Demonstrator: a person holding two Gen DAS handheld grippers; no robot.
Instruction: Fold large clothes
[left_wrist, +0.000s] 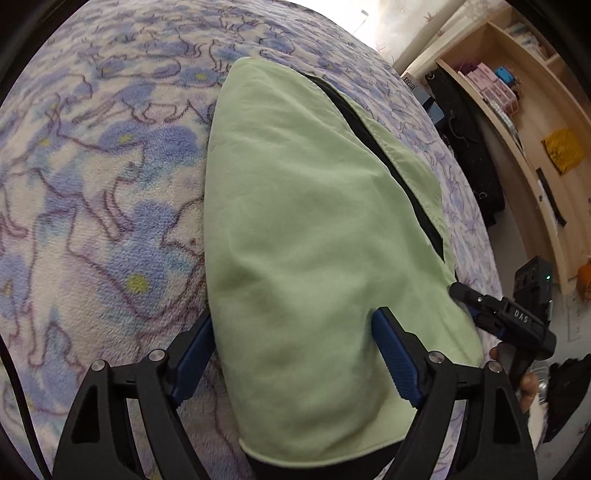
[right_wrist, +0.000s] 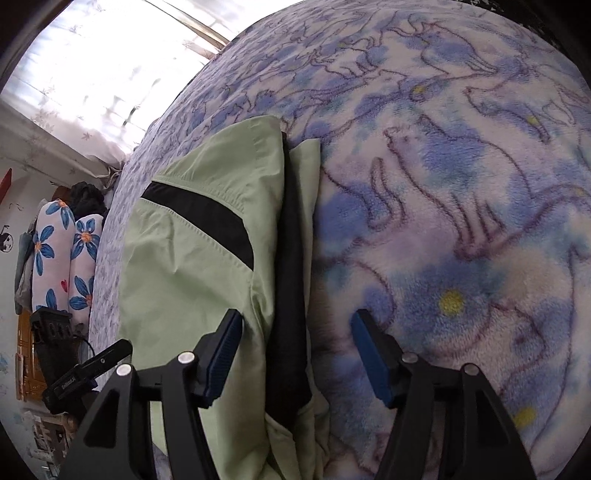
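Left wrist view shows the pale green, black-trimmed fabric garment lying folded lengthwise on the blue-and-lilac fleece blanket, both grippers, left gripper and right gripper, straddling its near edges with jaws released, apparently to settle the fold.

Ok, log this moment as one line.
left claw: open, straddling garment edge | right claw: open over garment edge | green garment: folded, lying on blanket

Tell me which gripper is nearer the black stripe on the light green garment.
Right. The right gripper straddles the light green garment's edge, with the black stripe just ahead of its open jaws. The left gripper spans the plain side, farther from it.
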